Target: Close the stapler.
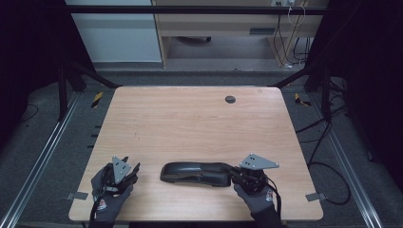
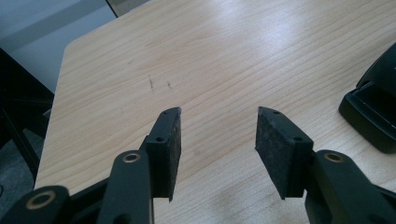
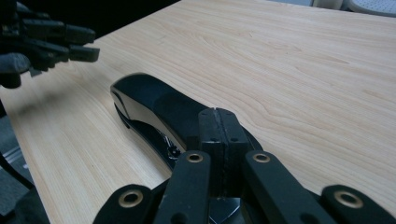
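A black stapler (image 1: 195,172) lies flat near the front edge of the wooden table (image 1: 190,123), its length running left to right. My right gripper (image 1: 234,174) is at the stapler's right end, pointing left along it. In the right gripper view its jaws (image 3: 219,114) are pressed together pad to pad, with the stapler (image 3: 154,107) just beyond the tips and nothing between them. My left gripper (image 1: 133,163) hovers at the front left, a short gap from the stapler's left end. Its pads (image 2: 218,116) stand apart over bare wood, and the stapler's end (image 2: 373,112) shows at the right.
A small dark round grommet (image 1: 230,99) sits in the tabletop at the back right. Metal rails and black cables (image 1: 328,166) run along the floor beside the table. A wooden cabinet (image 1: 214,23) stands behind it. The left gripper (image 3: 91,44) shows far left in the right gripper view.
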